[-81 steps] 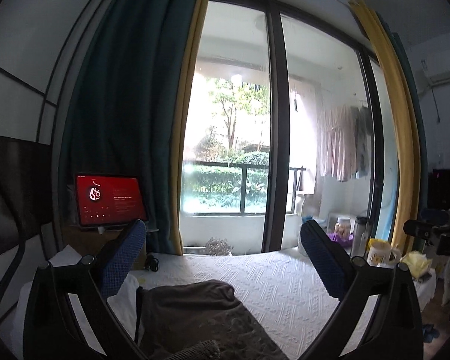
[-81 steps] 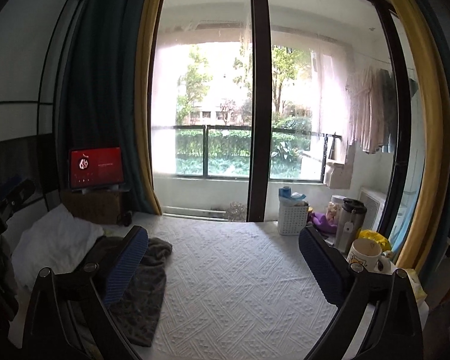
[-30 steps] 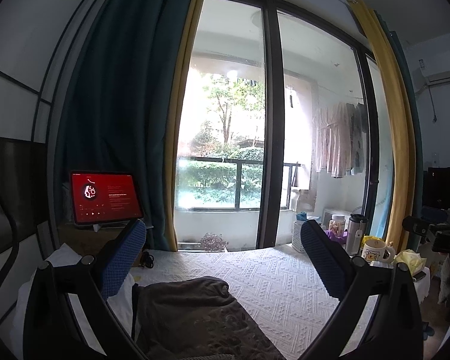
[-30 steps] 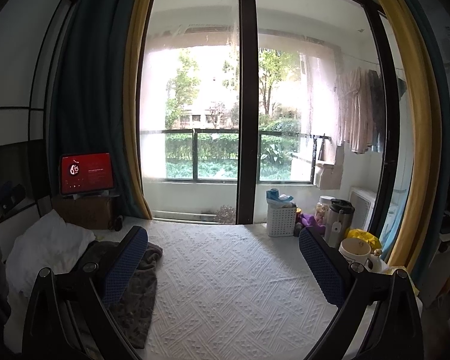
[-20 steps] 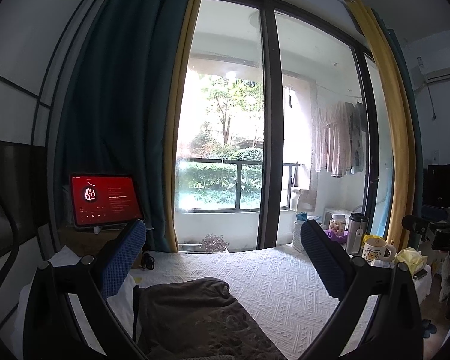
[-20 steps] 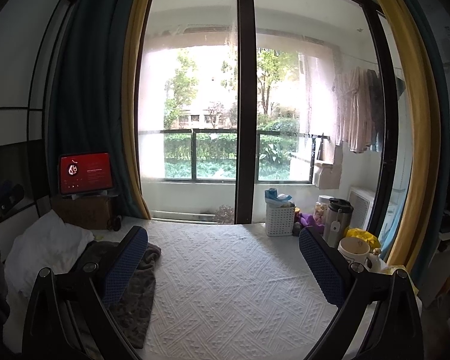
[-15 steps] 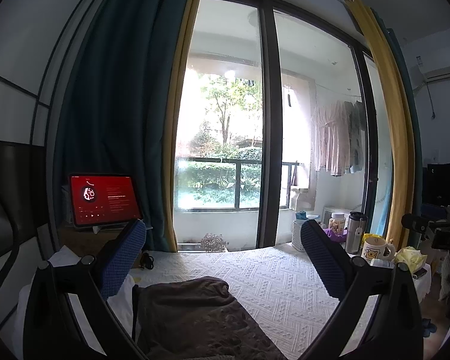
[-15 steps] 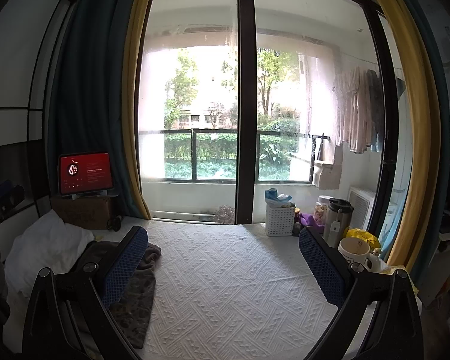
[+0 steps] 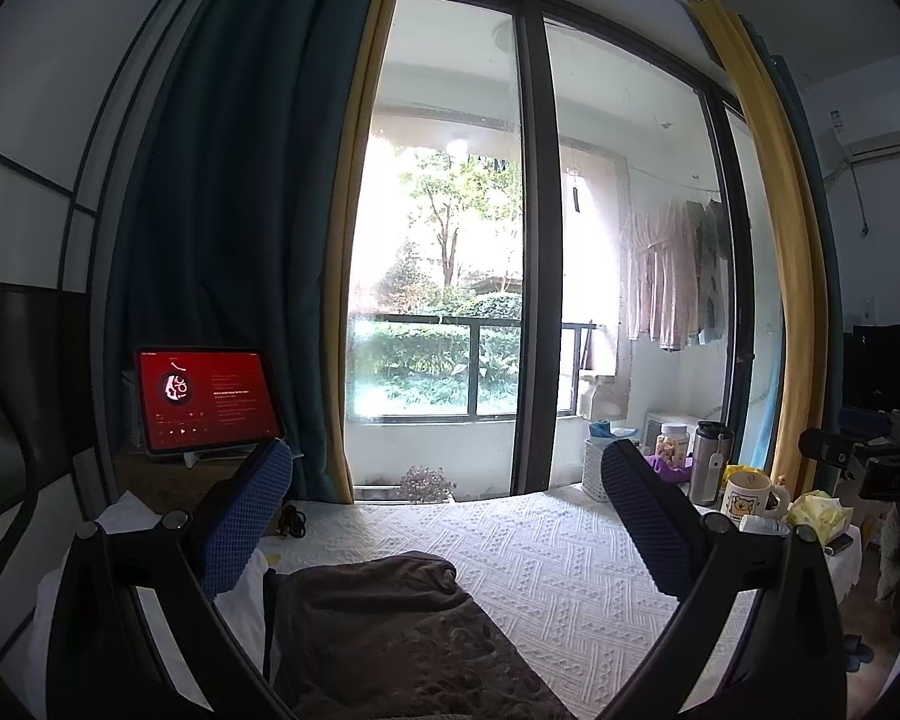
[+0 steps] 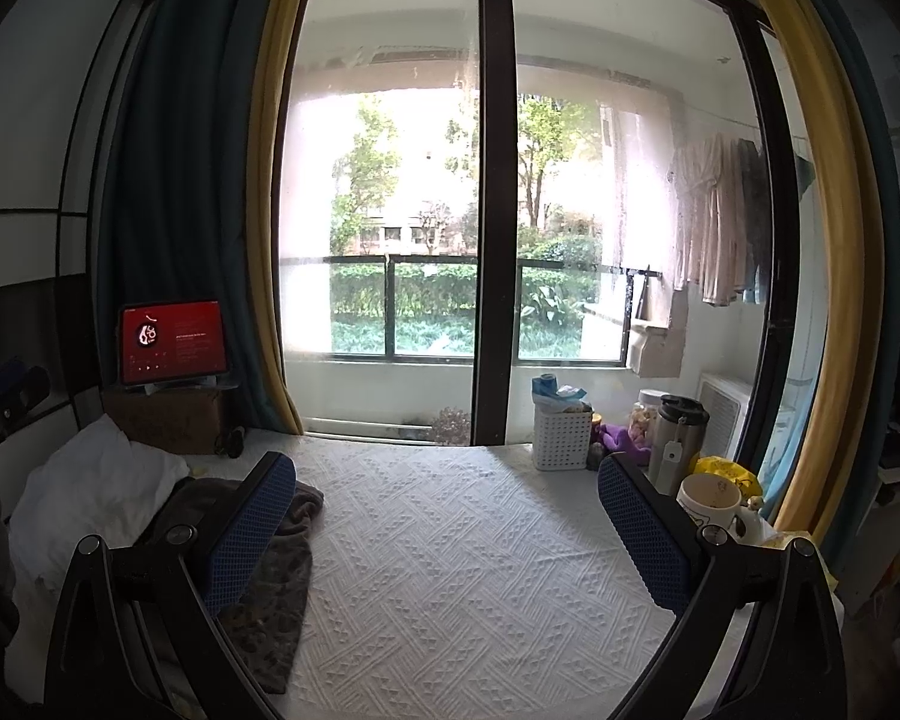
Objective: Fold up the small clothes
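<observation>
Here both grippers hang level above the bed, aimed at the window rather than down at the work. The left gripper [image 9: 447,516] has its jaws spread wide and holds nothing; the dark brown garment [image 9: 390,642] lies below and between them, bunched on the white bedspread [image 9: 558,552], its near end running out of the left wrist view. The right gripper [image 10: 447,516] is spread just as wide and empty, with the same garment [image 10: 270,576] down behind its left jaw and bare bedspread [image 10: 450,564] between its jaws.

The likeliest trouble is a blind grab. With the cloth rumpled, a jaw dropping straight down would probably pinch several layers, or catch the textured bedspread along with it, and drag the cover up. The right gripper sits well off to the side of the cloth, so a hurried reach across could cross the left one. A mug [image 10: 711,507] and flask [image 10: 678,441] stand just beyond the right jaw and could be knocked over by a wide swing.
</observation>
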Motion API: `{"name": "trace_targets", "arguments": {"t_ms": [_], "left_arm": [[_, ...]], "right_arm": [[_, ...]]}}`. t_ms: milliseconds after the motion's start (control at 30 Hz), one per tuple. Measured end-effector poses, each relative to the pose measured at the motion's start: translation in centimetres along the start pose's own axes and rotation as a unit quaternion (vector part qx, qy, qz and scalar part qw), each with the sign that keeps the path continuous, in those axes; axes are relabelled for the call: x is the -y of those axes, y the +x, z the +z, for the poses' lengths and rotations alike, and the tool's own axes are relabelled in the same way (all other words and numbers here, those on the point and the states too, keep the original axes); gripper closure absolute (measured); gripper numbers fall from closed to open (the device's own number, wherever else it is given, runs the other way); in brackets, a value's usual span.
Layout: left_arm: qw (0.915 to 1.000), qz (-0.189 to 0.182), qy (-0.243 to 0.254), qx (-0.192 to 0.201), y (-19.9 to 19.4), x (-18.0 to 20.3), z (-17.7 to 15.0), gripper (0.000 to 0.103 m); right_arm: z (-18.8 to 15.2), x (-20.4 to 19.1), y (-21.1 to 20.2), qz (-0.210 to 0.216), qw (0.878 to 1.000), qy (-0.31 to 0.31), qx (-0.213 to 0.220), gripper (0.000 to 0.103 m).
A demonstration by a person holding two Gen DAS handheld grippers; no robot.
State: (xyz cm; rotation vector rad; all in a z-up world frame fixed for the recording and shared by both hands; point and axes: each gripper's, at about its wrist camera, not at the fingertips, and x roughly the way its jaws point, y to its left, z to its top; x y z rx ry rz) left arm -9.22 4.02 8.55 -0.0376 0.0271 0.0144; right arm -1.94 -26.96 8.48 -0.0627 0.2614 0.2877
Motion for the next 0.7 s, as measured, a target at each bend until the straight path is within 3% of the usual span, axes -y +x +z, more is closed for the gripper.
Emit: {"name": "trace_targets", "arguments": {"t_ms": [700], "left_arm": [[0.9999, -0.011, 0.008, 0.000, -0.19, 0.19, -0.21, 0.001]], "right_arm": [[-0.31, 0.09, 0.25, 0.006, 1.000, -0.003, -0.006, 0.001]]}}
